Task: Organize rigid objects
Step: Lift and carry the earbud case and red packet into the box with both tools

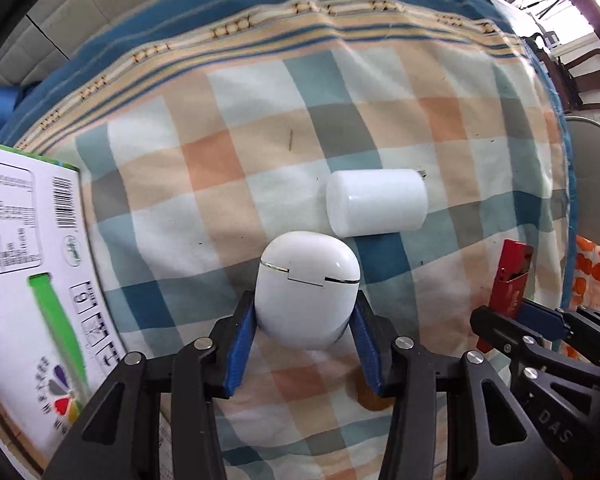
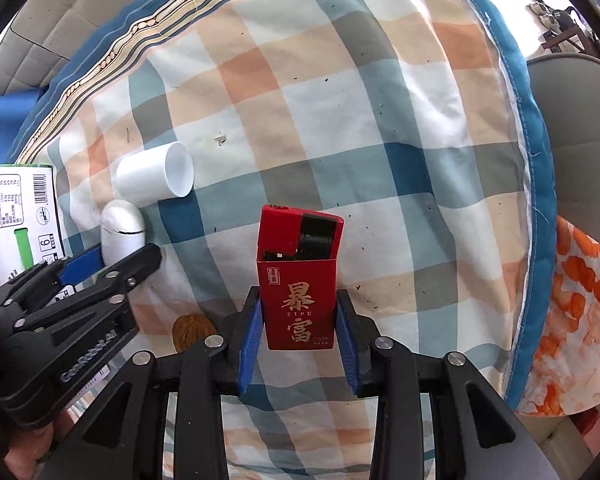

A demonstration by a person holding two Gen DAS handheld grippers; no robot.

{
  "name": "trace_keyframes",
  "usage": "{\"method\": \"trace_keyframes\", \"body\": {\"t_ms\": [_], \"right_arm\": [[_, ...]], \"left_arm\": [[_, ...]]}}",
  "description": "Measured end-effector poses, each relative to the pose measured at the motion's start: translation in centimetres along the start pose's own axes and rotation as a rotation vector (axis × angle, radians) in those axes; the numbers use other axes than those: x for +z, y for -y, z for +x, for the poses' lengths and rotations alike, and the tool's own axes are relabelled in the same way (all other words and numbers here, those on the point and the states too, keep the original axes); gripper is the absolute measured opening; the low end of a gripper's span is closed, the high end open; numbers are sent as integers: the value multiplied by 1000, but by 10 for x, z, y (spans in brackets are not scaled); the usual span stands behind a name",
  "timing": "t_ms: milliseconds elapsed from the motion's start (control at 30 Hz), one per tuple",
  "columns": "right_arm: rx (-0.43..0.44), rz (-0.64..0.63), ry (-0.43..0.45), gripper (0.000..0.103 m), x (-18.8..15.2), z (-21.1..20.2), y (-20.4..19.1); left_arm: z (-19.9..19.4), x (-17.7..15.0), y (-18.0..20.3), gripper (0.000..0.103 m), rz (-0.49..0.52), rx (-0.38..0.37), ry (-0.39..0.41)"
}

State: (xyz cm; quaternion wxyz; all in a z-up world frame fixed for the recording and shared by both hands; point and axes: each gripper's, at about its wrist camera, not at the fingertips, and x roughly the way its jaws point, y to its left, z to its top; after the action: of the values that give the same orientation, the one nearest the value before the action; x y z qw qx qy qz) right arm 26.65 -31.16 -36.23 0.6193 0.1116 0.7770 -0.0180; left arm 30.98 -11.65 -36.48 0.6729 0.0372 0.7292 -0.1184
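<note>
Left claw around earbud case; right claw around red box

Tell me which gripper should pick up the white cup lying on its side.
Neither is free, but the left gripper is nearer: the white cup lies just beyond its earbud case. The right gripper holds the red lighter.

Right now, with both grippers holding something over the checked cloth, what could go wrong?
1. The left gripper pinches the rounded white earbud case low on its smooth body; it might squirt out.
2. The red box in the right gripper has its lid open, so tilting could spill its contents.
3. The white cup lies on its side and may roll if bumped.
</note>
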Motion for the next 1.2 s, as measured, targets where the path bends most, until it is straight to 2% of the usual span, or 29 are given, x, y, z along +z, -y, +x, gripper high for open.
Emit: {"method": "trace_keyframes", "body": {"t_ms": [167, 300, 367, 500, 533, 600, 700, 900, 1000, 1067, 1200], "right_arm": [[-11, -18, 3, 37, -5, -5, -4], [-7, -9, -11, 37, -6, 3, -8], [-4, -10, -12, 37, -7, 7, -12], [12, -8, -1, 37, -4, 18, -20], [13, -7, -3, 37, -4, 22, -21], [13, -4, -3, 37, -5, 27, -22], [16, -1, 1, 37, -8, 27, -18], [25, -15, 41, 37, -15, 11, -17], [47, -37, 76, 37, -19, -8, -24], [67, -63, 117, 37, -26, -26, -36], [113, -128, 177, 37, -40, -61, -71]], "left_arm": [[-20, -16, 3, 44, 6, -51, 15], [7, -7, -5, 45, -51, -85, -66], [21, -6, -5, 45, -49, -63, -93], [20, -3, 2, 47, -42, -40, -63], [20, -3, 4, 43, -33, -30, -60], [21, 7, 16, 43, -3, 2, -56], [14, -4, 30, 43, 14, 21, -44], [-42, -31, 35, 43, 1, -39, 61], [-83, -44, 31, 43, -14, -88, 131], [-113, -54, 24, 43, -24, -119, 183], [-172, -52, -8, 43, -43, -146, 276]]}}
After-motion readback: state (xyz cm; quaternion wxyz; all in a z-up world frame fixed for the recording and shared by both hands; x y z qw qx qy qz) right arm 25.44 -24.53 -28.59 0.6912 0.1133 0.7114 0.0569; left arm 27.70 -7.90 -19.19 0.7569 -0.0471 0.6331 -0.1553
